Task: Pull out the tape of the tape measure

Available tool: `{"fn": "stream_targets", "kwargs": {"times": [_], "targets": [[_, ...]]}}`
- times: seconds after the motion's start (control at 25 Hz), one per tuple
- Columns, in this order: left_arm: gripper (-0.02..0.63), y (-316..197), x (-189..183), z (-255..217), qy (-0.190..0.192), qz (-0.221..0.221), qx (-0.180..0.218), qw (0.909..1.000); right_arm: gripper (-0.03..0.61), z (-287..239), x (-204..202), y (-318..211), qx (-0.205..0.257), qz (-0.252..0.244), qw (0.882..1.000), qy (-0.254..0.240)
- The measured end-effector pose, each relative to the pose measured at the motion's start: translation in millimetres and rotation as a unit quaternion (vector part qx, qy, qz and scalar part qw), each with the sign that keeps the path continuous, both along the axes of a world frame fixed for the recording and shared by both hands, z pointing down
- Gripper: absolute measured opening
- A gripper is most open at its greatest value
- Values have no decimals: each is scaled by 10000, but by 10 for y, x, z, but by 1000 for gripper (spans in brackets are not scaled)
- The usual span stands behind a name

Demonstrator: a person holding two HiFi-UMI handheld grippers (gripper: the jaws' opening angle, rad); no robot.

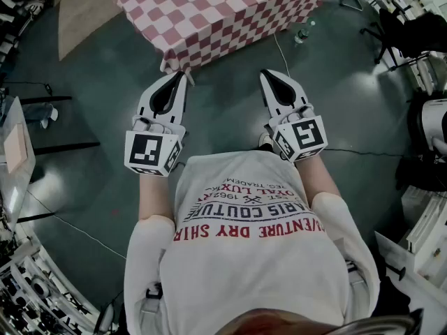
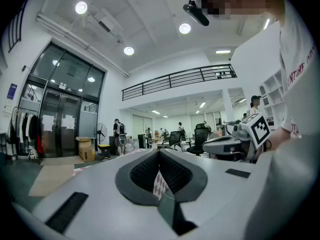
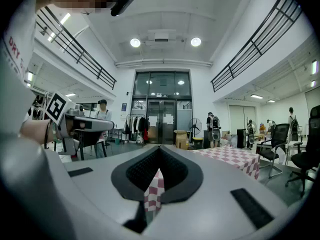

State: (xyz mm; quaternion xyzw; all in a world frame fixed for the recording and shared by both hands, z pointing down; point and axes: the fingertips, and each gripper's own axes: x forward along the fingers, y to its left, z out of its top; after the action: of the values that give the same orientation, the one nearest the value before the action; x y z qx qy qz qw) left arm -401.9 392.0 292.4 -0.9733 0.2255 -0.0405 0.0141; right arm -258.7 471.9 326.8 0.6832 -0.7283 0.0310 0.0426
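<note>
No tape measure shows in any view. In the head view I hold both grippers side by side in front of my chest, pointing at a table [image 1: 223,12] covered with a red-and-white checked cloth. My left gripper [image 1: 182,76] is shut with nothing between its jaws, its tip just short of the cloth's near corner. My right gripper [image 1: 265,73] is also shut and empty, over the grey floor. The left gripper view shows the shut left gripper [image 2: 159,152], with the right gripper [image 2: 240,140] beside it. In the right gripper view the right gripper [image 3: 159,149] is shut, and the checked cloth [image 3: 235,156] lies ahead to the right.
A water bottle [image 1: 302,32] and a thin cable [image 1: 281,51] lie on the floor right of the table. A brown mat [image 1: 84,9] lies at the far left. Desks and racks line both sides. Office chairs [image 3: 275,139], boxes [image 3: 181,138] and standing people fill the hall behind.
</note>
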Motion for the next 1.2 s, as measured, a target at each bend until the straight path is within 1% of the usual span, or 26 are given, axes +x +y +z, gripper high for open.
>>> {"fn": "stream_targets", "kwargs": {"times": [0.2,0.6,0.72,0.76,0.8,0.84,0.88,0.92,0.96,1.12,1.2], "targets": [[17,-97,-27,0,109,-38,-102,9999,26,-5,-10,-78,-3,15,10000,-18],[17,-287,-73,90,109,-66,-256,9996,26,55,-41,-230,-124,53,9999,-80],[17,-344,-75,81,240,-91,-265,9993,28,35,8,-288,-16,187,9997,-153],[49,-355,-63,69,280,-83,-222,9993,28,19,48,-310,23,287,9995,-103],[253,-359,-39,64,275,-42,-153,9995,31,6,92,-336,46,378,9993,-4],[356,-357,-6,72,212,23,-76,9997,37,-7,136,-363,72,434,9990,92],[357,-358,28,88,120,75,-12,9999,75,-22,177,-388,116,445,9988,136],[357,-371,59,103,40,88,25,10000,162,-41,217,-415,165,432,9988,130],[356,-396,88,113,3,66,33,10000,216,-59,262,-446,199,425,9988,109],[356,-569,214,154,44,-145,-104,9998,216,-33,487,-625,148,396,9991,93],[354,-691,321,206,-5,-250,-148,9996,216,32,639,-768,75,320,9995,33]]}}
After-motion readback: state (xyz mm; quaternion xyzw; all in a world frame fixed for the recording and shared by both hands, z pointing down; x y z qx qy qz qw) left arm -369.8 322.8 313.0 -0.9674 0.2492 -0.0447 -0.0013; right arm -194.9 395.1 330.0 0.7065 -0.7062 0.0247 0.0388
